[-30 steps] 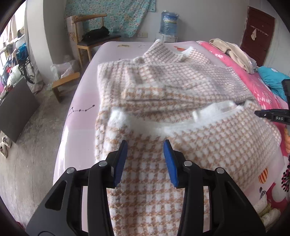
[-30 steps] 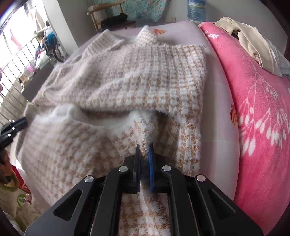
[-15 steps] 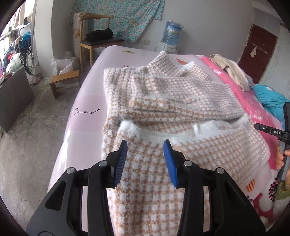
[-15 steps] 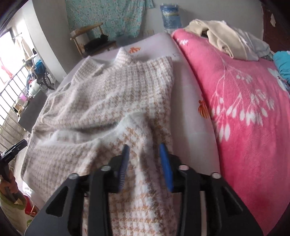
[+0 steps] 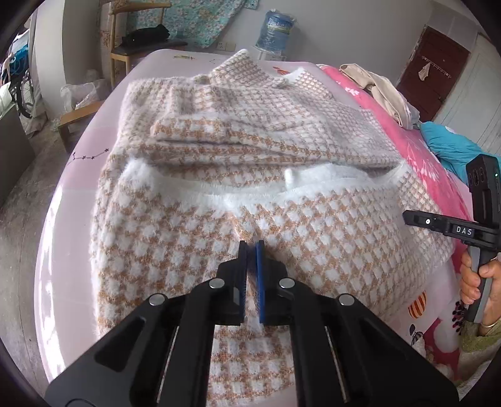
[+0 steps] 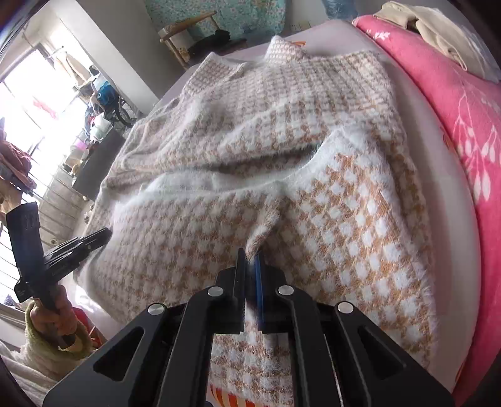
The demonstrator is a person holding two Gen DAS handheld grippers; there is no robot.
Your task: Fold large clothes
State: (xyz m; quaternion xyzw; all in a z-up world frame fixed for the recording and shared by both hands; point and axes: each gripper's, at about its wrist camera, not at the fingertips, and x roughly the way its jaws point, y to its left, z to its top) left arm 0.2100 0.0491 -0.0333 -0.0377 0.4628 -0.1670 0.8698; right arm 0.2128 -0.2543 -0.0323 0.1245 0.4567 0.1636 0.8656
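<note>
A fuzzy tan-and-white checked sweater [image 5: 313, 238] [image 6: 344, 219] lies on the pale pink bed sheet [image 5: 72, 194], its near part folded back so a white fleecy edge runs across the middle. My left gripper [image 5: 250, 245] is over the near folded layer, jaws closing tight on a small pucker of the knit. My right gripper [image 6: 250, 253] is closing on a raised pinch of the same layer, further right. Each wrist view shows the other gripper at the side: the right one [image 5: 438, 224] in a hand [image 5: 479, 278], and the left one [image 6: 78, 247].
A pink flowered blanket [image 5: 416, 150] [image 6: 469, 109] covers the bed's right side, with beige clothes [image 5: 382, 90] and a teal item [image 5: 451, 147] on it. A wooden chair [image 5: 137, 40], a water bottle [image 5: 275, 29] and a low stool [image 5: 78, 119] stand beyond the bed.
Half a second ago both grippers stood open over the near layer; now both are shut on it. The right one was shut a second ago, opened, then closed again. Both views sit closer to the fabric.
</note>
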